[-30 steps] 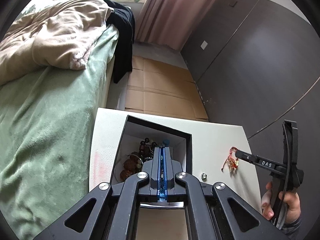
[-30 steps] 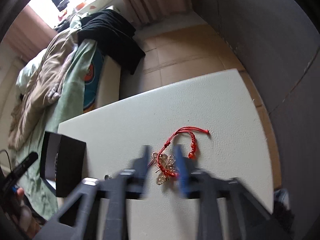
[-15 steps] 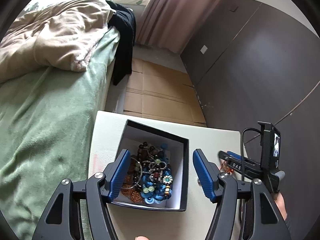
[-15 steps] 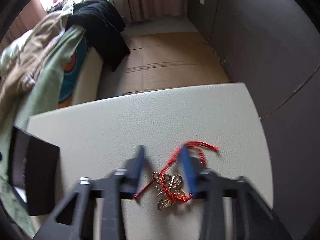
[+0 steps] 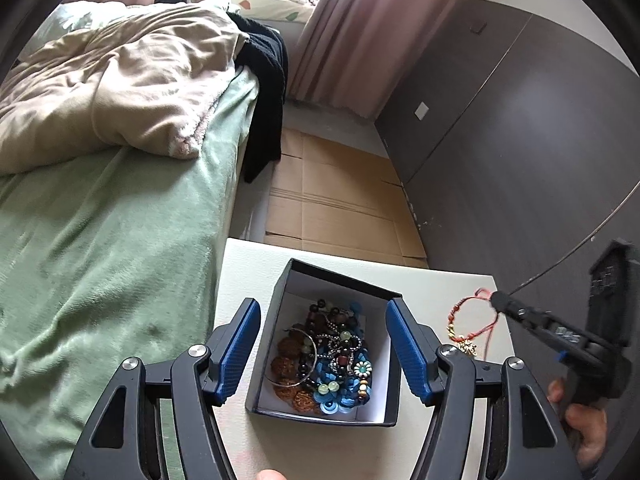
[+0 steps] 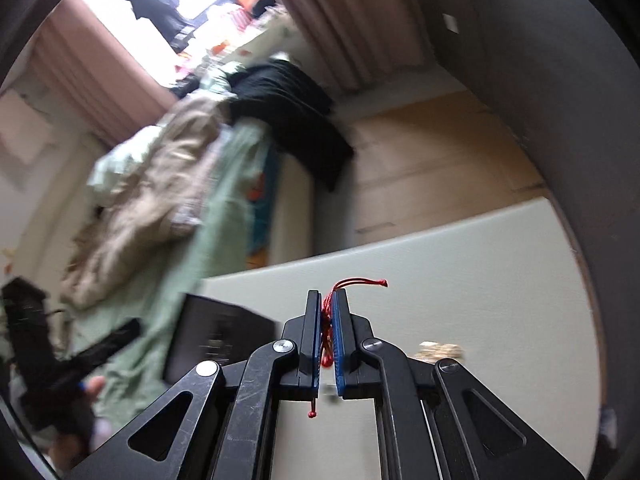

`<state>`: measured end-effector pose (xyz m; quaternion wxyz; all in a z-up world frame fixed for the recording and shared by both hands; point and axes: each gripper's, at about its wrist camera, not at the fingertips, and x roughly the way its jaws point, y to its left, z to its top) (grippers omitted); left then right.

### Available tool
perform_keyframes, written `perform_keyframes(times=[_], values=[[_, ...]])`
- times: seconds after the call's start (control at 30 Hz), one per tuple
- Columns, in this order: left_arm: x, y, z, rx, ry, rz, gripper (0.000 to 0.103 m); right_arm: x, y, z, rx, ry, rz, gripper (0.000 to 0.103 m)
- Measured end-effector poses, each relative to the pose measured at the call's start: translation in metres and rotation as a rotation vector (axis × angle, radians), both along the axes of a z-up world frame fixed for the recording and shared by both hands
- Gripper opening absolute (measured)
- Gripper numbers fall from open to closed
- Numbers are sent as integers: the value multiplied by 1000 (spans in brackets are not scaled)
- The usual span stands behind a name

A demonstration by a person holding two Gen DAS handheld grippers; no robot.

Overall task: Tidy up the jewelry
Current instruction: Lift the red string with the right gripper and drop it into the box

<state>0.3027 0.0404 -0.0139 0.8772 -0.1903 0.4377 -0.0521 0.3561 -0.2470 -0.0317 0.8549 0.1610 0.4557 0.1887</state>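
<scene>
A black jewelry box (image 5: pixel 384 396) with a white inside stands on the white table and holds a heap of beads and bracelets (image 5: pixel 328 360). My left gripper (image 5: pixel 322 320) is open, its blue pads on either side of the box, above it. My right gripper (image 6: pixel 327 296) is shut on a red cord bracelet (image 6: pixel 360 282). In the left wrist view the bracelet (image 5: pixel 466 308) hangs from the right gripper (image 5: pixel 500 300), with a gold butterfly charm (image 5: pixel 466 346) at the bottom, to the right of the box. The box shows dark and blurred in the right wrist view (image 6: pixel 216 336).
The white table (image 5: pixel 436 288) stands beside a bed with a green sheet (image 5: pixel 100 248) and a beige quilt (image 5: pixel 116 88). Cardboard (image 5: pixel 336 208) covers the floor beyond. A dark wardrobe wall (image 5: pixel 520 140) runs along the right.
My left gripper opened and rose out of the box. My right gripper closed on the red bracelet and lifted it off the table.
</scene>
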Motion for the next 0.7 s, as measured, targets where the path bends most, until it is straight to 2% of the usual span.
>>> perform_keyframes(times=[0.03,0.1,0.2,0.37,0.43,0.47,0.5,0.57,0.7], values=[[0,1,1,3,-3,3,72,-3,6,6,31,-21,21,7],[-1,3,2,7,-14,10,88,-8,20,14,90,-53,70,7],[-4,7,7,16,-43,22,102,-14,44,20,144,-72,124,7],[-7,26,11,-3,-78,87,102,-17,80,22,255,-71,212,7],[-9,37,11,-31,-94,126,102,-16,95,18,253,-42,244,10],[-9,39,11,-39,-98,135,102,-14,101,13,232,-9,255,26],[-9,41,11,-45,-101,139,102,-16,101,7,211,24,254,54],[-10,39,14,-39,-109,127,102,-19,95,-2,189,56,221,76],[-10,22,19,-16,-134,66,102,-16,71,-6,149,87,168,79]])
